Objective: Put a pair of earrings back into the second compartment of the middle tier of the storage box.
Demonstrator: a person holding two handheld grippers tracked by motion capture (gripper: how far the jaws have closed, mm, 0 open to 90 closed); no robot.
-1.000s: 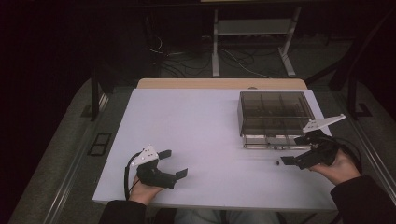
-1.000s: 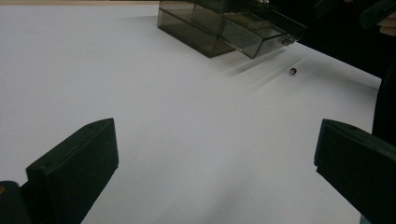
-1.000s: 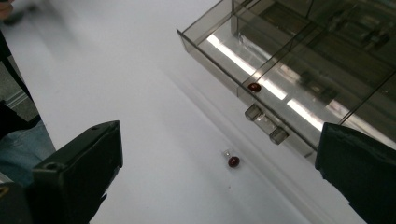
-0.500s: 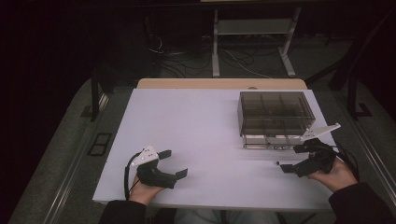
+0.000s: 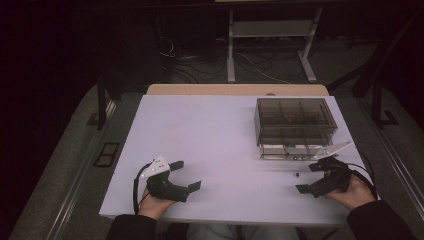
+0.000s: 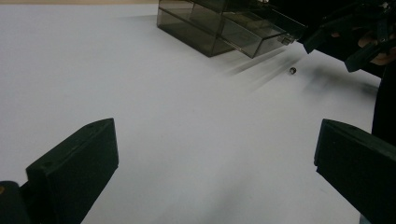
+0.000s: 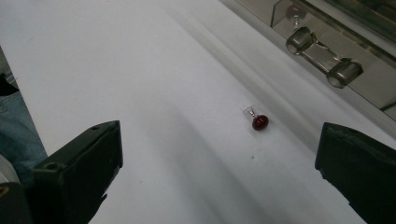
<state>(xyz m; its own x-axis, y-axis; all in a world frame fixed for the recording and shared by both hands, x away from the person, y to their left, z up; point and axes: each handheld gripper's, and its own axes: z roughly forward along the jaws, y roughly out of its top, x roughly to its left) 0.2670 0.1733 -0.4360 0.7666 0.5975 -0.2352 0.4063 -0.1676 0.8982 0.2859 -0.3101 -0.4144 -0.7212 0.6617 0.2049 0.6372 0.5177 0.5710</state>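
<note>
A small dark red bead on a short pin (image 7: 259,122) lies on the white table (image 5: 225,130), just in front of a smoky clear drawer box (image 5: 292,120). The same bead (image 5: 296,175) rests a little left of my right gripper (image 5: 308,178), which is open. In the right gripper view its jaws stand wide apart around empty table (image 7: 219,172), with the bead ahead and between them. My left gripper (image 5: 186,175) sits open near the front left, holding nothing. From the left gripper view, the bead (image 6: 293,70) and box (image 6: 219,28) are far ahead.
The box's bottom drawer (image 5: 290,150) stands slightly pulled out, its clear handle (image 7: 322,49) close beyond the bead. The table's front edge is right behind both hands. A metal stand (image 5: 270,30) and cables lie on the floor beyond the table.
My right gripper has drawn back from the drawer front toward the table's front edge, staying open. The left gripper has stayed where it was.
</note>
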